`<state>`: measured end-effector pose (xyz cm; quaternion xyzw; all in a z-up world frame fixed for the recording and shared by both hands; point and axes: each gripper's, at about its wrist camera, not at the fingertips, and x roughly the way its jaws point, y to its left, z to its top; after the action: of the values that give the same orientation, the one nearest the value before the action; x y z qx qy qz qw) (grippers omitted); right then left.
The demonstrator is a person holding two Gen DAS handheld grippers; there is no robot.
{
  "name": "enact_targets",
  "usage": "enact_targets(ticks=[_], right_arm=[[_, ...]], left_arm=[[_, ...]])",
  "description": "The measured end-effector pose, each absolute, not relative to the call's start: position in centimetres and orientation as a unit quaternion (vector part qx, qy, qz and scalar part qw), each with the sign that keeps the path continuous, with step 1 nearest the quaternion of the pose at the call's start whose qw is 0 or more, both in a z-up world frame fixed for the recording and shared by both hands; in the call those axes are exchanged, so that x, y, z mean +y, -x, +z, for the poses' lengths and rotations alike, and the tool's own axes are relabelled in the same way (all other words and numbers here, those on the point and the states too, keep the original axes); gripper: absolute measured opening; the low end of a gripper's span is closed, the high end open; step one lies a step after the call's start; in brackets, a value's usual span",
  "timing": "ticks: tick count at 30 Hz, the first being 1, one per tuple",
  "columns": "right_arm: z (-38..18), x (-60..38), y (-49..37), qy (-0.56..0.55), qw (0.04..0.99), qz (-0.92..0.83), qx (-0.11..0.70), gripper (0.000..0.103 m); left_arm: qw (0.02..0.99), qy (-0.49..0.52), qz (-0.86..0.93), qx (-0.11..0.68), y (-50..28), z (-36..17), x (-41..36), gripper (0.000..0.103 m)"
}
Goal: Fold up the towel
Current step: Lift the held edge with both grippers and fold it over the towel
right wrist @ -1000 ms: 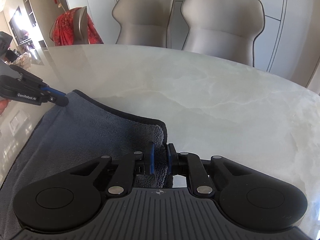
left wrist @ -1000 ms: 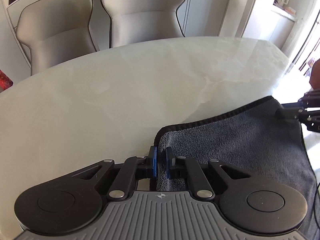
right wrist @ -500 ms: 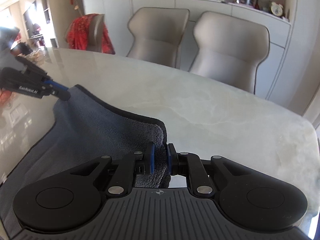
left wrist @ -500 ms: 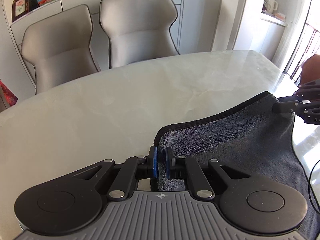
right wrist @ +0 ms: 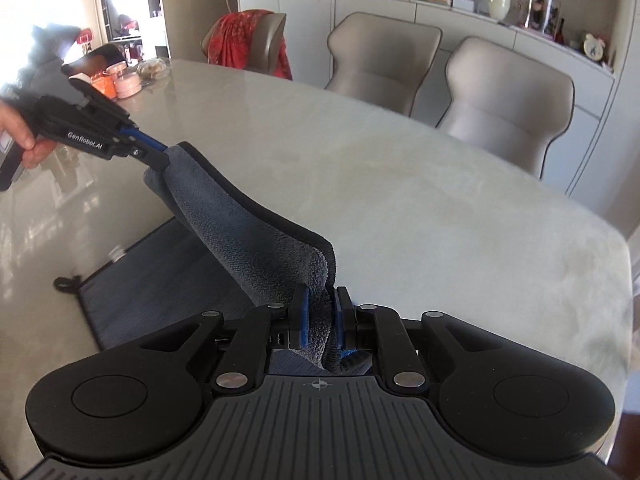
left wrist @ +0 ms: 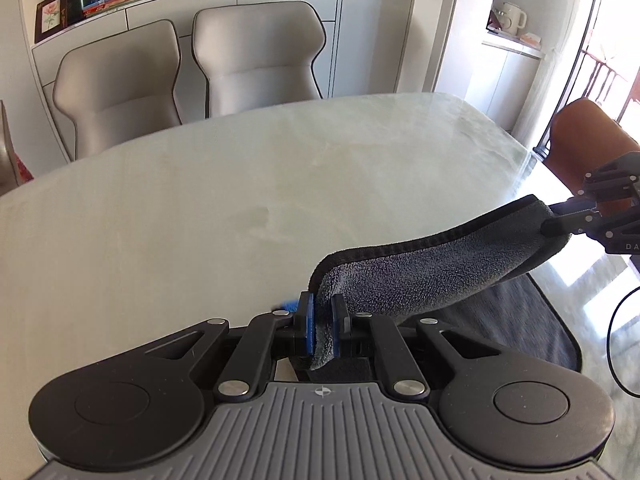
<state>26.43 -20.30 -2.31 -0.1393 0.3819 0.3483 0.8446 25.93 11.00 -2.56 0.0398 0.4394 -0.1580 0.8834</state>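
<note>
Showing only rightward: red-draped chair [right wrist: 252, 42]

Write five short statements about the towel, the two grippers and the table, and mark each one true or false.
1. The left gripper is shut on a corner of the grey towel. True.
2. The right gripper is open and holds nothing. False: it is shut on another corner of the towel.
3. The whole towel lies flat on the table. False: the gripped edge is lifted, while the rest lies on the table.
4. Two beige chairs stand behind the table. True.
5. The towel is bright red. False: it is dark grey with a black border.
</note>
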Motion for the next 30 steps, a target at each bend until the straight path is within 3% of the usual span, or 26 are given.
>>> enact_targets(ticks=[9, 20, 24, 30], right_arm=[[-5.5, -19.8, -19.9, 0.166, 0.824, 0.346, 0.417, 0.015], [-5.6, -20.9, -16.7, 0.173, 0.812, 0.335, 0.446, 0.018], [-5.4, -20.0, -16.2, 0.190, 0.814, 0.338, 0.433, 0.034], [-6.0, -18.3, -15.5, 0.231, 0.808, 0.342, 0.420, 0.038]], left_arm=[[0.869, -0.037, -0.145, 0.471, -20.5, -6.1, 10.1, 0.008], [0.868, -0.059, -0.148, 0.471, -17.9, -6.0, 10.2, 0.009], [0.867, -0.108, -0.164, 0.457, -17.6, -6.5, 9.4, 0.013], [0.858, -0.218, -0.179, 0.430, -16.6, -7.4, 7.8, 0.017]])
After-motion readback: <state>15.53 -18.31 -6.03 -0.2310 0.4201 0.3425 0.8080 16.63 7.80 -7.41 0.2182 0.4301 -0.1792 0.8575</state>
